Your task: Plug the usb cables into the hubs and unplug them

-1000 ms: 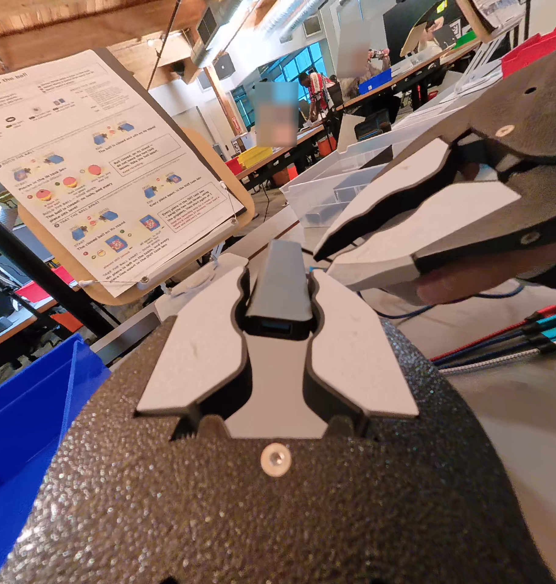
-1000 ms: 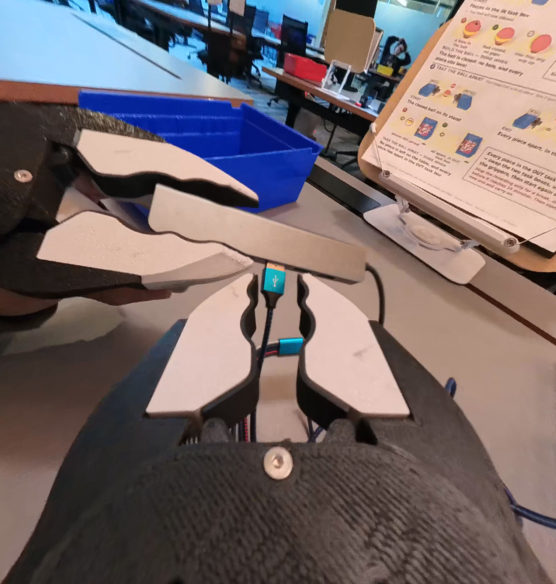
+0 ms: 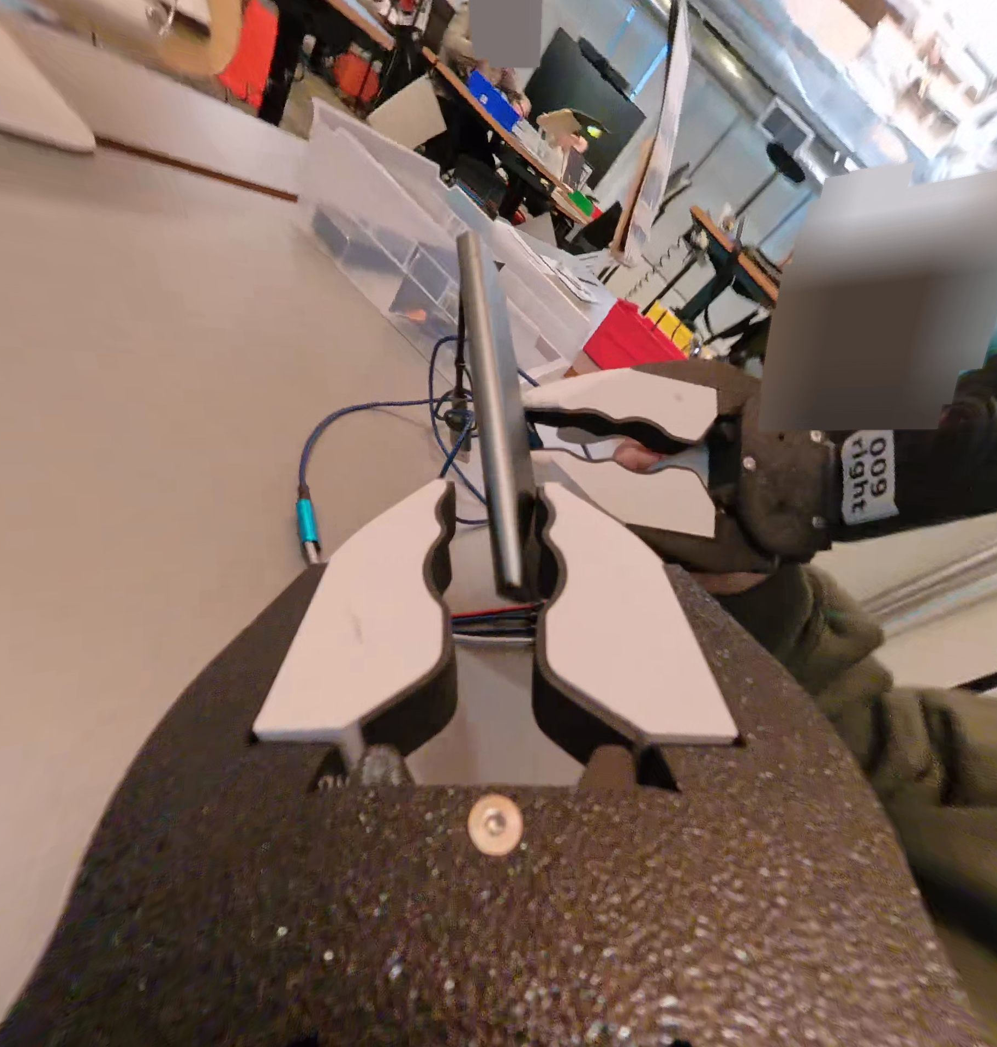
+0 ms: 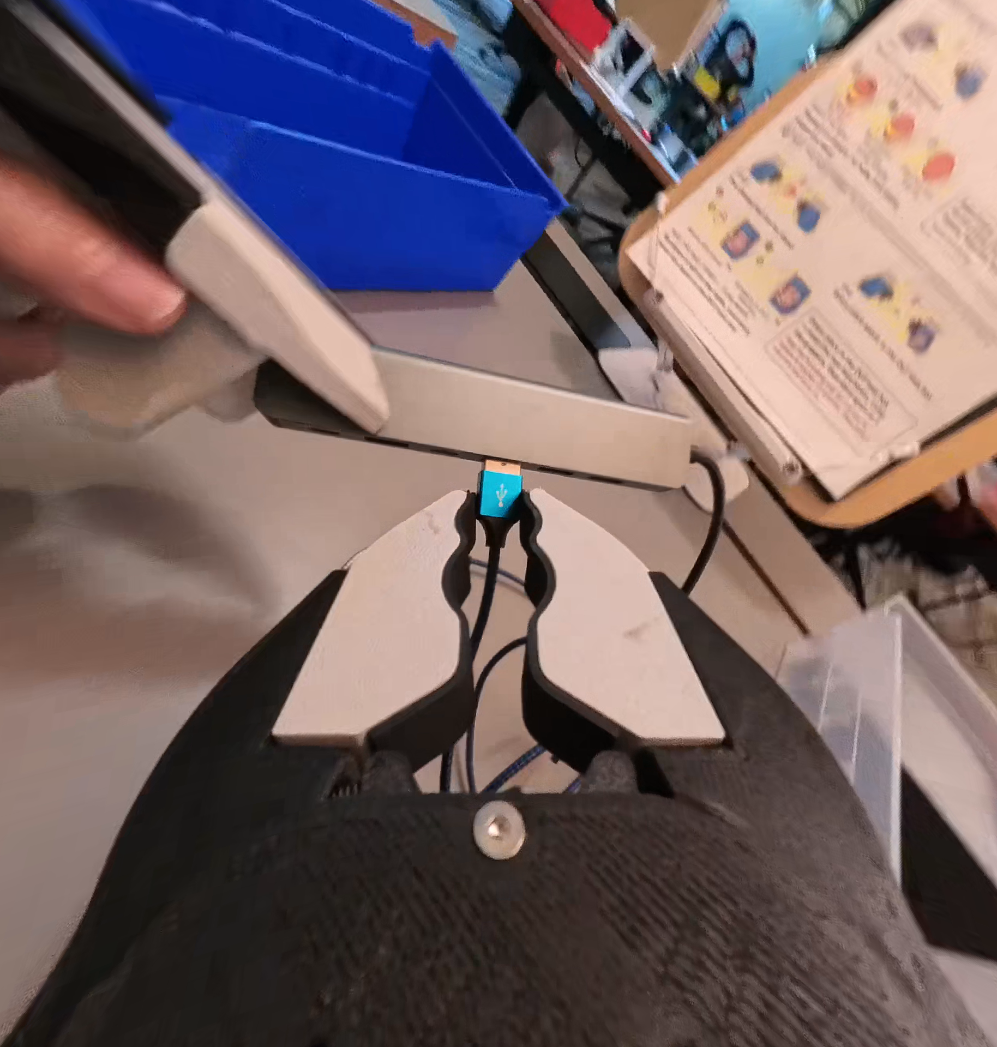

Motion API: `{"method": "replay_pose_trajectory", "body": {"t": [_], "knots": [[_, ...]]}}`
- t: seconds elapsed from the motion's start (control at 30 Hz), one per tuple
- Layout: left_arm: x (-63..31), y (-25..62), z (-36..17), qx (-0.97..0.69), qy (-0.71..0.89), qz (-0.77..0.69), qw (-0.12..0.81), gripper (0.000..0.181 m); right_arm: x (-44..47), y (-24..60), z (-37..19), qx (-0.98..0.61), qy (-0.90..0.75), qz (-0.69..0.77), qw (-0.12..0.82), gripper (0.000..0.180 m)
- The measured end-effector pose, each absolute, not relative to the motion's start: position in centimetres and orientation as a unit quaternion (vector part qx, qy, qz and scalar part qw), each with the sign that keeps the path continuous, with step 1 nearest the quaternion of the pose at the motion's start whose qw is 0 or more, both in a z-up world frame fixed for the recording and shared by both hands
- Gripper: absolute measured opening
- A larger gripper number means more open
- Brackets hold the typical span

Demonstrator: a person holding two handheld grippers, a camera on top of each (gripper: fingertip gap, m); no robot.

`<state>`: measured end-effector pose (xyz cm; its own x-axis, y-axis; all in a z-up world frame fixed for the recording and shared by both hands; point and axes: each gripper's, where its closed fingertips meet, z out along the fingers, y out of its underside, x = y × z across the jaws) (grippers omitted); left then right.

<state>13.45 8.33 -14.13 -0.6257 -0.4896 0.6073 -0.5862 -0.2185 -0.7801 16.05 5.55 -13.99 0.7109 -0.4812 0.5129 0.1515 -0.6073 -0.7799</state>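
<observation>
Right tool (image 4: pixel 499 494) pinches the teal USB plug (image 4: pixel 500 495), metal tip just at the hub (image 4: pixel 533 424) edge at 12 o'clock; left tool (image 3: pixel 496 513) clamps that grey hub's near end, holding it clear of the counter (image 3: pixel 145 396). Risk, as I judge it: the plug meets the port skewed or flipped and jams, or the push levers the hub loose from the left tool's narrow end grip. How deep the tip sits can't be made out, the port is hidden; a spare teal-ended cable (image 3: pixel 308 524) lies at 9 o'clock.
</observation>
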Motion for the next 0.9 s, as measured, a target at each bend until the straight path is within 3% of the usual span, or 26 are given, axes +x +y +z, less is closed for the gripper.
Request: {"method": "replay_pose_trajectory", "body": {"t": [0.2,0.47,0.63,0.9], "knots": [[14.1,7.3,-12.2,0.495,-0.440,0.746,0.068,0.013,16.3,5.5,-13.4,-0.818,0.132,-0.355,0.433,0.014],[14.7,7.8,-14.0,0.538,-0.362,0.753,0.116,0.010,16.2,5.9,-15.0,-0.839,0.124,-0.331,0.413,0.014],[15.0,8.5,-14.7,0.550,-0.299,0.765,0.151,0.009,16.6,6.3,-15.2,-0.814,0.152,-0.314,0.465,0.021],[15.2,9.1,-15.2,0.553,-0.234,0.772,0.209,0.009,16.9,7.7,-15.4,-0.804,0.131,-0.264,0.516,0.014]]}}
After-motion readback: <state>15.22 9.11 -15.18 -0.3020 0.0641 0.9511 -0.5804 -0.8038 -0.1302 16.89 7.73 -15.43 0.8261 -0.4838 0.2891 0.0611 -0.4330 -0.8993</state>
